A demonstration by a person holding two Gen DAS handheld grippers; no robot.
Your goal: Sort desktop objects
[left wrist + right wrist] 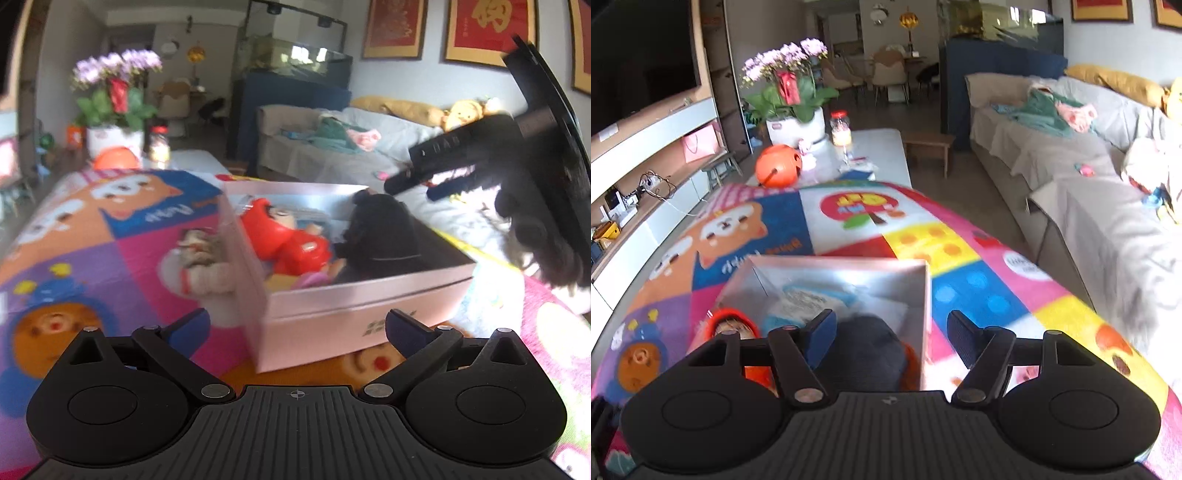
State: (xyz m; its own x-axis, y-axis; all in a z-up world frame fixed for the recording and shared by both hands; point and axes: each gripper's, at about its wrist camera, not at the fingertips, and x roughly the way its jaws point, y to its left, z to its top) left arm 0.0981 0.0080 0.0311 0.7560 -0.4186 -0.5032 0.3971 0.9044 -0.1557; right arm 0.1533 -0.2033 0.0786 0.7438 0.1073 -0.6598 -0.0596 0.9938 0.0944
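Silver box (354,295) at frame centre holds a red doll (291,236) lying lengthwise, head toward upper left; both grippers' fingers (188,328) apart, empty.

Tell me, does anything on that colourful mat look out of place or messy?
One thing: a small pale toy figure lies on the patterned mat against the outside of the box, while a red doll and a dark item are already inside. Nothing looks spilled or broken. Both claws, left and right, are open and empty.

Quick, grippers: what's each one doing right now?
Left gripper: open, empty, before the pale pink cardboard box.
Right gripper: open, empty, above that box.
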